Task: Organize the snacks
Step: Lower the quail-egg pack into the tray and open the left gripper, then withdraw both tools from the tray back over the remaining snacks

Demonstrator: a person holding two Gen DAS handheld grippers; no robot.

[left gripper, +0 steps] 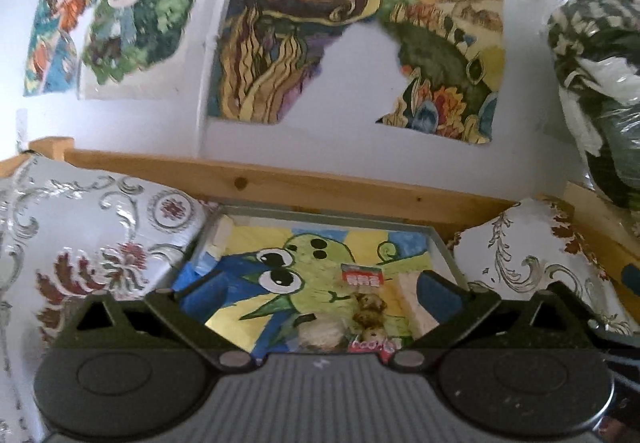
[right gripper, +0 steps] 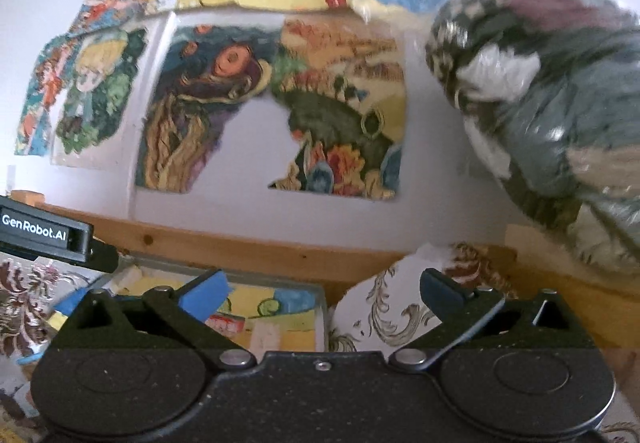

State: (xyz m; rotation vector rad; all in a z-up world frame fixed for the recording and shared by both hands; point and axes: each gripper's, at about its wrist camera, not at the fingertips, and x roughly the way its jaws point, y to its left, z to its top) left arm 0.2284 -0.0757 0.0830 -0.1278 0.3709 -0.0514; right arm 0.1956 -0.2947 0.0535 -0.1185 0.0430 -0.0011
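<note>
The snack packet (left gripper: pixel 366 313) lay on the painted tray (left gripper: pixel 440 243), long axis pointing away, just ahead between the left gripper (left gripper: pixel 320 291) fingers; both grippers gaped empty, the right gripper (right gripper: pixel 324 293) farther off

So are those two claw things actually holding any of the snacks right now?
No. Both the left gripper and the right gripper are open with nothing between their fingers. The snack packet lies in the tray.
</note>
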